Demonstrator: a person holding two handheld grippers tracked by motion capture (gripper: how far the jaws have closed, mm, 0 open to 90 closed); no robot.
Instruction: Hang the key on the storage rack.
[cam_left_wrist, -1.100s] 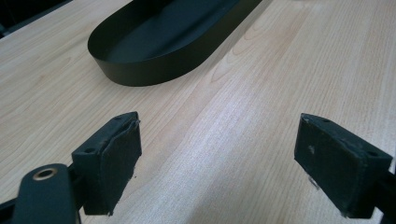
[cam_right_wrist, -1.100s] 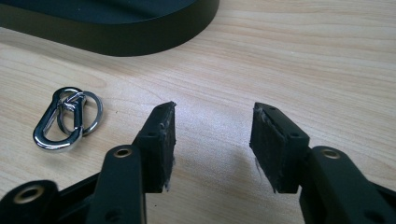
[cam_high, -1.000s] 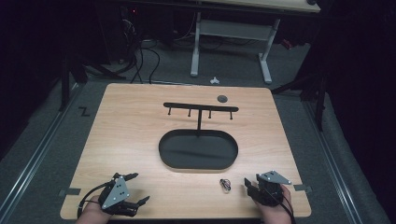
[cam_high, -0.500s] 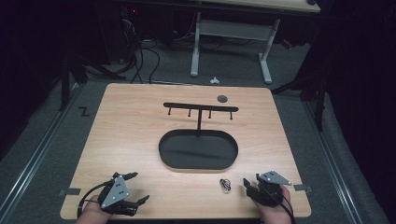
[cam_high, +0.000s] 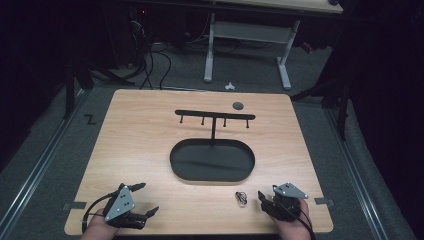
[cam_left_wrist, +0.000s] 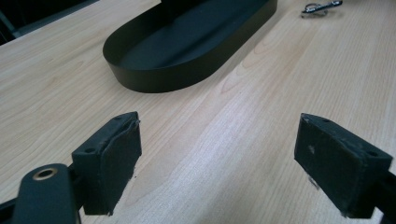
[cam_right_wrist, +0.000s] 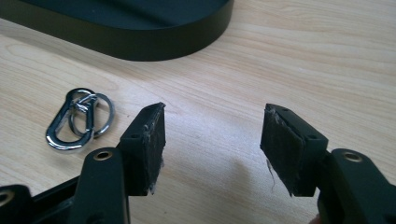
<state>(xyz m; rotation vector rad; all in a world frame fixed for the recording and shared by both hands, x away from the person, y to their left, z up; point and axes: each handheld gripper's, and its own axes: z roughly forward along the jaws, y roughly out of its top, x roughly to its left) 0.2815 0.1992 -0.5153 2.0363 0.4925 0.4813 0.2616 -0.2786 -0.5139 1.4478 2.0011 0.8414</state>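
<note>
Resting low on the near edge of the pale wooden table (cam_high: 140, 135), toward the lower right of the high view, the right gripper (cam_high: 264, 200) is being held with its jaws spread wide and nothing between them, apparently so that the small silver carabiner clip with its attached key rings (cam_high: 241, 198) can be approached from the side. That clip is lying flat on the bare wood, just beside the right gripper and apart from it, in front of the near rim of the black oval metal tray (cam_high: 212, 161); in the right gripper view it is seen at the left of the frame (cam_right_wrist: 78, 119), outside the left jaw, so a shift toward it is judged necessary before any pinch. The left gripper (cam_high: 145, 199) is being kept at the lower left of the high view, well apart from the clip, its padded jaws likewise spread and empty, probably parked out of the way. Behind the tray, in the upper centre of the high view, a black T-shaped stand with a row of small hanging pegs (cam_high: 215, 116) is standing upright, and it is judged the likely place where the clip is meant to be hung. A small dark round disc (cam_high: 238, 105) is lying near the far edge.
</note>
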